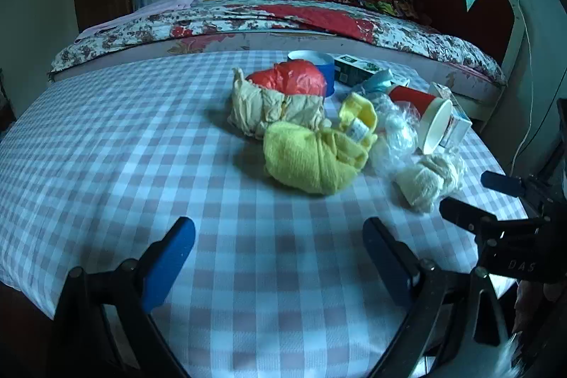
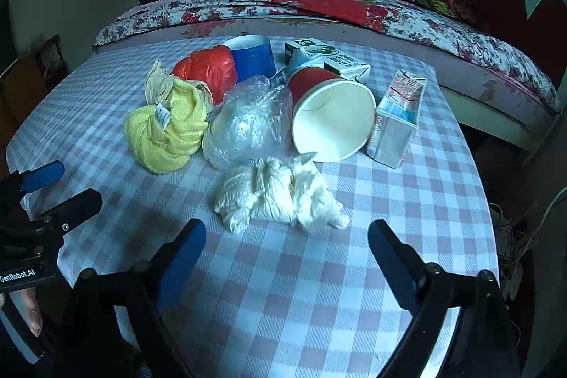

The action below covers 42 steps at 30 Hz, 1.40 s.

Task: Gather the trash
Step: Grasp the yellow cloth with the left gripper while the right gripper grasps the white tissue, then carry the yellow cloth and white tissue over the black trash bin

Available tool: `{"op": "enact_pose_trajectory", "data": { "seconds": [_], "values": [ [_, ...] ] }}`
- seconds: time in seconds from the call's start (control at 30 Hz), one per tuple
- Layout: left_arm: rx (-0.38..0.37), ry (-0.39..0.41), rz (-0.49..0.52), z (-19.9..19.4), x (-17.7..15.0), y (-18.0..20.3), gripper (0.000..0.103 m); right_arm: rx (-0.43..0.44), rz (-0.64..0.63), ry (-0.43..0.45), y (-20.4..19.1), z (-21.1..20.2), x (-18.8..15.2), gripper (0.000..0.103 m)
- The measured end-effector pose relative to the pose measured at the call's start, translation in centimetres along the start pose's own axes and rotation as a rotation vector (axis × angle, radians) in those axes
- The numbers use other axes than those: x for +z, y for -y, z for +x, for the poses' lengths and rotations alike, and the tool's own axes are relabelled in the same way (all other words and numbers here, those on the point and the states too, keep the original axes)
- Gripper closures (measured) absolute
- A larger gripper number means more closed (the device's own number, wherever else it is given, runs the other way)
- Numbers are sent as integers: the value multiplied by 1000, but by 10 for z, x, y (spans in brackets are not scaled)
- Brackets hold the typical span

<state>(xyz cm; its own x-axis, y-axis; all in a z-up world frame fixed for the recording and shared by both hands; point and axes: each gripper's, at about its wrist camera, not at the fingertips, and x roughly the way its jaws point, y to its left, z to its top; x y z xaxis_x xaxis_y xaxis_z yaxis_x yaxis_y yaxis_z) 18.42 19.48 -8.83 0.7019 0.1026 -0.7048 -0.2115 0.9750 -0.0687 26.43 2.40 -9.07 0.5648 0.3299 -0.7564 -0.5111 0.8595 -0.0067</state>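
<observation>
Trash lies piled on a table under a checked cloth (image 1: 106, 147). It includes a yellow cloth (image 1: 312, 162) (image 2: 170, 133), a crumpled white tissue (image 2: 280, 193) (image 1: 425, 179), a clear plastic bag (image 2: 248, 123), a red paper cup (image 2: 326, 108) on its side, a red plastic bag (image 1: 294, 80) and beige crumpled paper (image 1: 258, 108). My left gripper (image 1: 280, 229) hovers open over bare cloth in front of the yellow cloth. My right gripper (image 2: 287, 229) is open just short of the white tissue, with nothing between its fingers. Each gripper shows at the edge of the other's view.
A blue tub (image 2: 255, 55), a green-printed box (image 2: 329, 57) and a milk carton (image 2: 397, 123) stand at the back and right of the pile. A bed (image 1: 248, 20) with a floral cover runs along the table's far edge. Cables hang past the right edge.
</observation>
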Motion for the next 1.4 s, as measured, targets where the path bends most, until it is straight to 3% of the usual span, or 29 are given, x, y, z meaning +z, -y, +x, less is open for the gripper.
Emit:
{"op": "enact_pose_trajectory", "data": {
  "seconds": [0.3,0.53,0.63,0.77,0.9,1.4],
  "values": [
    [-19,-39,51,47,36,20,8,51,11,-36,7,32,20,34],
    [-41,-86,87,62,37,29,29,85,25,-42,11,36,18,43],
    [-44,-76,109,58,33,30,46,84,17,-45,9,35,17,48],
    [-59,-68,120,51,31,31,54,93,15,-44,8,33,14,54],
    [-60,-49,117,37,26,27,55,105,10,-34,7,25,10,60],
    [-78,39,140,-38,1,34,55,50,33,70,15,-58,-19,60]
  ]
}}
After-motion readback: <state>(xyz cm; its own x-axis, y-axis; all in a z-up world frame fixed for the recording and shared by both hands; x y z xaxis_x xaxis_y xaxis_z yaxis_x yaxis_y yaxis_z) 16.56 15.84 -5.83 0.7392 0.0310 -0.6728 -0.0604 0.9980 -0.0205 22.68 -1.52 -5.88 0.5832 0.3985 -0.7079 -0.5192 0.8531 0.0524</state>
